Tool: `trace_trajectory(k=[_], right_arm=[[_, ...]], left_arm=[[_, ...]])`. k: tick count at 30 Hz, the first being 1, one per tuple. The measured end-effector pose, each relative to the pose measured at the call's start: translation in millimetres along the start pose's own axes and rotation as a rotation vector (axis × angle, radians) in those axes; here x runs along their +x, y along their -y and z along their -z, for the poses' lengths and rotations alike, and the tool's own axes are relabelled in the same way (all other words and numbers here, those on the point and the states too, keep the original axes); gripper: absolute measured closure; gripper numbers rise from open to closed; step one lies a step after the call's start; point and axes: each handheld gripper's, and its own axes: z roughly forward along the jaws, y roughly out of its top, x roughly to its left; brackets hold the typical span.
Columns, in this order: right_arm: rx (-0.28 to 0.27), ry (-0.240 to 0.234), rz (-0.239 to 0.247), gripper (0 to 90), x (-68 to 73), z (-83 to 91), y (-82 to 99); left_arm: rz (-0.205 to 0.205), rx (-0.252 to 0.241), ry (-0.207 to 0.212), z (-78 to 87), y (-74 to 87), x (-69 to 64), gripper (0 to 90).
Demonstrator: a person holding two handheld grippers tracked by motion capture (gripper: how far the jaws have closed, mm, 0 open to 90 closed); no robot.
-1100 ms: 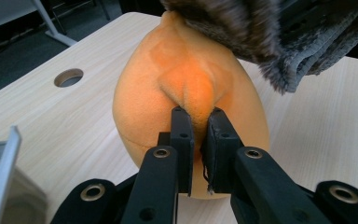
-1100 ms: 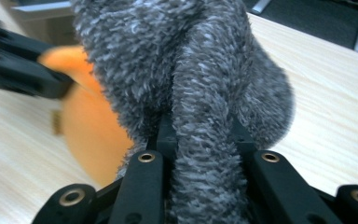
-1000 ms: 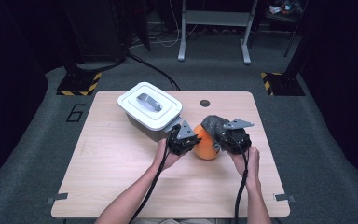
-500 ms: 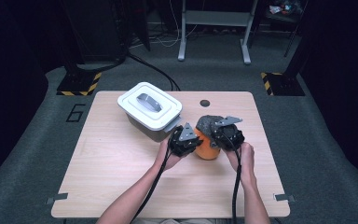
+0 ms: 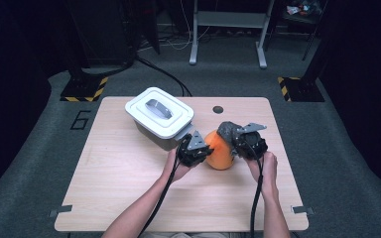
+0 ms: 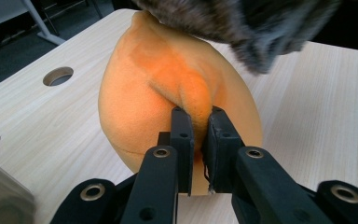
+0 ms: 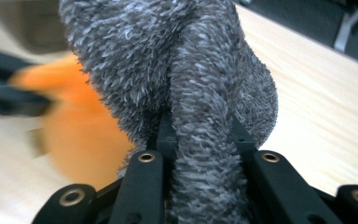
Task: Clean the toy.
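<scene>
On the worktop [image 5: 129, 198], just right of the white lidded bin [image 5: 159, 117], the orange plush [image 5: 220, 150] sits between my hands. My left claw [image 5: 204, 151] pinches a fold on its left side; my right claw [image 5: 234, 140] clamps the grey fuzzy cloth [image 7: 200, 93] draped over its top right, so the two pull apart sideways.

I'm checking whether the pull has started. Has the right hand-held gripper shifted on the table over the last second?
No. The right hand-held gripper sits the same way from the table's round hole, shut on the grey fuzzy cloth.
</scene>
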Motion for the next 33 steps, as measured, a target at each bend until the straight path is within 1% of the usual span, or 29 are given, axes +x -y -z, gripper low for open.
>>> trace_trajectory(k=[1,2,4,6,7,8,9,10,11,13,16,17,19,20,21,26,28,30,32,33], right_arm=[[-0.012,-0.018,0.023,73.0,4.5,4.0,-0.5],[-0.017,-0.031,0.031,73.0,9.8,6.5,-0.9],[-0.005,-0.032,0.076,73.0,20.4,7.2,-2.0],[0.021,-0.037,0.107,72.9,27.3,1.0,-2.8],[0.037,-0.022,0.112,72.9,29.5,-3.8,-3.0],[0.037,-0.014,0.113,73.0,29.5,-8.1,-2.9],[0.046,-0.02,0.105,73.0,28.2,-9.9,-3.5],[0.041,-0.013,0.095,73.0,26.2,-11.7,-3.6],[0.035,0.0,0.088,73.0,24.2,-13.9,-4.0],[0.046,0.031,0.069,73.0,18.9,-17.2,-4.0],[0.061,0.05,0.039,73.0,7.3,-26.7,-2.3],[0.075,0.06,0.023,73.0,3.9,-30.3,-1.2],[0.081,0.055,-0.01,72.9,-2.9,-36.7,2.2],[0.069,0.037,-0.029,72.8,-6.8,-38.0,4.9],[0.069,0.026,-0.043,72.7,-8.1,-36.6,6.3],[0.037,0.051,-0.062,72.1,-14.5,-18.0,17.9],[0.032,0.06,-0.072,72.1,-17.2,-12.0,22.7],[0.032,0.072,-0.081,72.1,-20.0,-7.1,28.1],[0.042,0.086,-0.09,72.0,-22.9,-4.7,33.9],[0.045,0.093,-0.093,72.0,-24.7,-4.0,37.4]], left_arm=[[-0.001,0.0,-0.002,-0.1,0.0,-0.3,82.8],[-0.002,-0.001,-0.003,-0.2,0.1,-0.6,82.8],[-0.002,-0.002,-0.004,-0.4,0.4,-1.2,82.8],[-0.005,0.005,0.001,-0.8,0.6,-1.9,82.9],[-0.009,0.007,-0.003,-1.6,0.9,-2.5,82.9],[-0.011,0.009,-0.007,-2.3,1.5,-2.6,83.0],[-0.006,0.008,-0.004,-2.4,2.4,-1.9,83.0],[0.002,0.007,0.0,-2.7,3.1,-1.3,83.1],[0.004,0.005,-0.003,-2.8,3.7,-1.1,83.1],[0.001,0.002,-0.001,-2.6,4.6,-0.4,83.2],[0.005,0.006,-0.001,-1.5,6.2,0.8,83.2],[0.01,0.002,-0.001,-1.7,6.9,0.7,83.1],[0.011,0.002,-0.004,-1.5,7.4,0.6,83.1],[0.011,0.002,-0.002,-0.7,8.2,0.9,83.1],[0.012,0.005,-0.003,-0.1,8.7,0.8,83.1],[0.019,0.005,-0.009,1.6,11.3,1.1,83.0],[0.023,0.002,-0.013,1.6,12.2,1.5,83.0],[0.029,0.003,-0.014,2.0,12.8,1.6,83.0],[0.033,-0.001,-0.017,2.2,13.7,1.4,83.0],[0.028,0.003,-0.015,2.8,14.0,1.6,83.0]])
